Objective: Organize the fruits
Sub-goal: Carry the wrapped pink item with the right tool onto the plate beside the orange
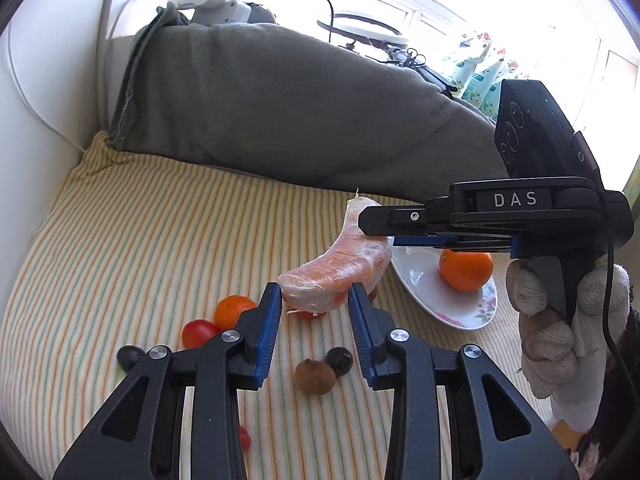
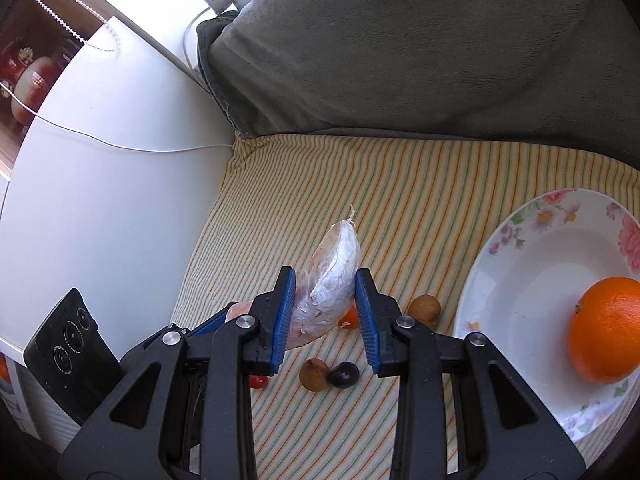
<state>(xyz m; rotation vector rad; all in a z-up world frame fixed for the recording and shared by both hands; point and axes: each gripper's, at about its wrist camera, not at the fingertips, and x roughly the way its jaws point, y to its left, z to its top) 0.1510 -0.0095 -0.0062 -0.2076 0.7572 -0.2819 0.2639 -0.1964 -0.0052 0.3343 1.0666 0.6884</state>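
A curved orange fruit wedge [image 1: 340,268] wrapped in clear film hangs above the striped cloth, held at both ends. My left gripper [image 1: 315,296] is shut on its cut near end. My right gripper [image 1: 380,232], seen side-on and gripped by a gloved hand [image 1: 560,320], clamps its far end. In the right wrist view the right gripper [image 2: 325,280] pinches the wrapped wedge [image 2: 332,276] between its blue pads. A floral white plate [image 2: 520,280] holds one orange [image 2: 604,328]. That plate [image 1: 424,296] and orange [image 1: 466,268] lie right of the wedge.
Small fruits lie loose on the striped cloth [image 1: 160,240]: a mandarin [image 1: 232,310], a cherry tomato [image 1: 199,332], dark grapes [image 1: 340,361], a brown fruit [image 1: 315,376]. A grey cushion [image 1: 280,100] rises behind. A white wall panel [image 2: 100,180] with a cable borders the left.
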